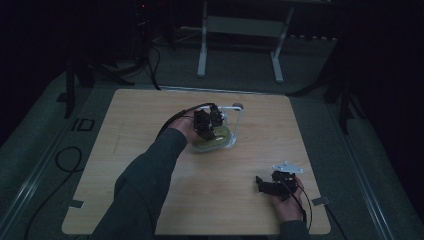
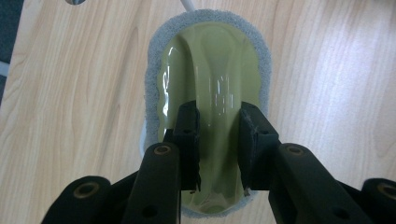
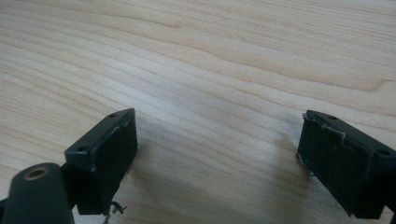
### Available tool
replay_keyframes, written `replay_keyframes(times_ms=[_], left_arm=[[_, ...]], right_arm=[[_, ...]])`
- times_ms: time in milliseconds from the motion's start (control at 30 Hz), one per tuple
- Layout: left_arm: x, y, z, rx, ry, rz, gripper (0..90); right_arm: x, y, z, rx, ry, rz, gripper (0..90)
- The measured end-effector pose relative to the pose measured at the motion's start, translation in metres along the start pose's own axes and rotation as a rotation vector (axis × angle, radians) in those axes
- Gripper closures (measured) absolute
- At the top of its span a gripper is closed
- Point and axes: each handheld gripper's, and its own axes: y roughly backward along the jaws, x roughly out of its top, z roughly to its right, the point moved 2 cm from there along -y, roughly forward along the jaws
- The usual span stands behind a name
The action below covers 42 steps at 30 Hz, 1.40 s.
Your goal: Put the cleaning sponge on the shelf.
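Note:
An olive-green glossy scrubber (image 2: 210,60) with a grey sponge rim lies on the wooden table (image 1: 150,120), a little behind its middle. My left gripper (image 2: 218,116) points down onto it, and both jaws clamp the raised ridge along its back. In the high view the left gripper (image 1: 207,131) covers much of the scrubber (image 1: 212,145). My right gripper (image 1: 265,184) rests near the table's front right corner. In its own view the right gripper (image 3: 215,140) stands open over bare wood, nothing between the jaws.
A thin white rod stand (image 1: 236,114) with a round knob rises just behind and to the right of the scrubber. A white metal frame (image 1: 240,30) stands on the floor beyond the table. Cables (image 1: 65,160) lie on the floor at the left.

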Motion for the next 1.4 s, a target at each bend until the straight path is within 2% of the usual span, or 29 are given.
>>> replay_keyframes(times_ms=[400, 1000, 1067, 1400], left_arm=[[0.006, -0.009, 0.0, 0.036, -0.03, -0.015, 71.8], [0.012, -0.024, 0.0, 0.088, -0.118, -0.047, 71.8], [0.012, -0.025, 0.0, 0.093, -0.116, -0.041, 71.9], [0.015, -0.032, -0.001, 0.087, -0.132, -0.047, 71.9]], right_arm=[[0.0, 0.0, 0.0, 0.001, 0.0, 0.0, 11.6], [0.0, 0.0, 0.0, 0.0, 0.001, 0.0, 11.6], [0.0, 0.0, 0.0, 0.0, 0.001, 0.0, 11.6], [0.0, 0.0, 0.0, 0.0, 0.001, 0.0, 11.6]])
